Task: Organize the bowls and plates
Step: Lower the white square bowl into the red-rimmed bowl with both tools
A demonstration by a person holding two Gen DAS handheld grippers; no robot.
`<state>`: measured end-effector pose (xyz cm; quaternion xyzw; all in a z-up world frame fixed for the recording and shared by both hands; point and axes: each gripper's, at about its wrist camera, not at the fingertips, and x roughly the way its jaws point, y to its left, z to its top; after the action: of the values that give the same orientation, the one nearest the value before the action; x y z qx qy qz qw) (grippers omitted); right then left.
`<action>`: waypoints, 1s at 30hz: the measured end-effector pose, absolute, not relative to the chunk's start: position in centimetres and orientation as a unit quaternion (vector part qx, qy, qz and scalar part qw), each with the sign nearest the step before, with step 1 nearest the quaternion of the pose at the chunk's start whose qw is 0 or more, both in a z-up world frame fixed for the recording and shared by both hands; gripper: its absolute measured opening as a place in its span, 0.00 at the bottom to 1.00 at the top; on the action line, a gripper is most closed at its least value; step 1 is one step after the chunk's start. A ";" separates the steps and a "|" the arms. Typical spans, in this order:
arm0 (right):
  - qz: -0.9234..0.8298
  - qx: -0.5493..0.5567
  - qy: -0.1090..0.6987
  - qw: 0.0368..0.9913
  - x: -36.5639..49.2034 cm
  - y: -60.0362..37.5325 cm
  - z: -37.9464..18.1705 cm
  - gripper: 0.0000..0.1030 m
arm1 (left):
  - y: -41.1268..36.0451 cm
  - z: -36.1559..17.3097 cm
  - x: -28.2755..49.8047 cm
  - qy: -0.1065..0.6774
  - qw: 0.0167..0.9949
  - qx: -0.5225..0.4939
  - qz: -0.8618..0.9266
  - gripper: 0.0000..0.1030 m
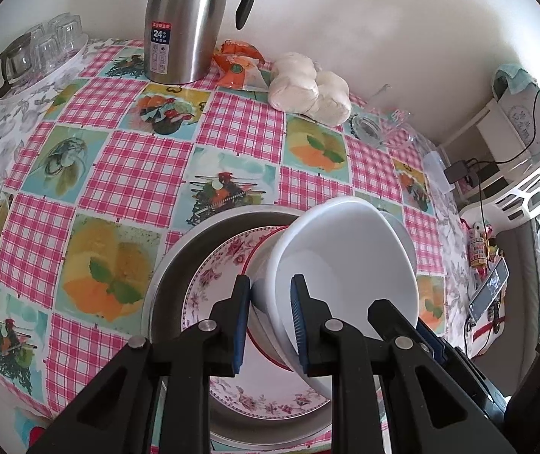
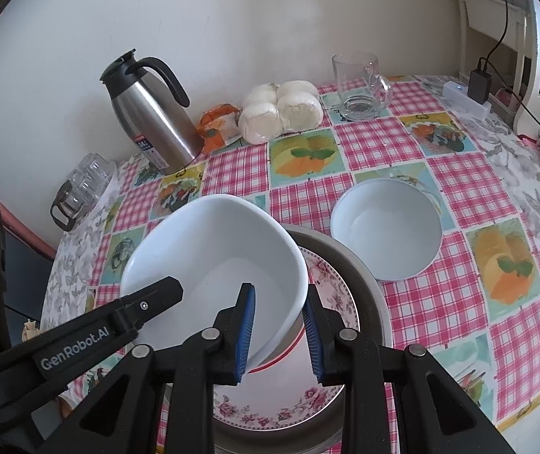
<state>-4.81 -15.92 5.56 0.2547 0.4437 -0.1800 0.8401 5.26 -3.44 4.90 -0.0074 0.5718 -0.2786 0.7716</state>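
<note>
Bowl, white and tilted, sits pinched by its rim in both my jaws; left gripper clamps the near wall, right gripper clamps the opposite edge; below my jaws lies the flowered plate inside a metal pan. Second bowl rests beyond my right jaw, apart. Step, I judge: stacking; next calls for levelling, lowering onto the plate, then letting go.

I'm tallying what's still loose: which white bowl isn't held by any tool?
The white bowl sitting flat on the checked tablecloth, right of the floral plate; the other bowl is tilted and gripped by both tools.
</note>
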 end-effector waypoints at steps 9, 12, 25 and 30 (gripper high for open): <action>-0.182 0.256 0.449 0.837 -4.7 -16.0 5.2 0.28 | -3.8 4.0 5.4 0.584 0.765 0.003 -0.272 0.21; -0.182 0.257 0.452 0.835 -4.6 -16.0 5.0 0.28 | -3.9 3.7 5.4 0.586 0.764 0.007 -0.269 0.21; -0.184 0.259 0.455 0.832 -4.6 -16.0 4.6 0.28 | -4.0 3.7 5.6 0.583 0.767 0.013 -0.266 0.23; -0.184 0.259 0.454 0.832 -4.6 -16.0 4.6 0.28 | -3.8 3.6 5.7 0.586 0.765 0.006 -0.267 0.24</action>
<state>-4.57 -15.96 4.63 0.2592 0.4544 -0.1839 0.8322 5.67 -3.82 3.60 0.0055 0.5862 -0.2673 0.7648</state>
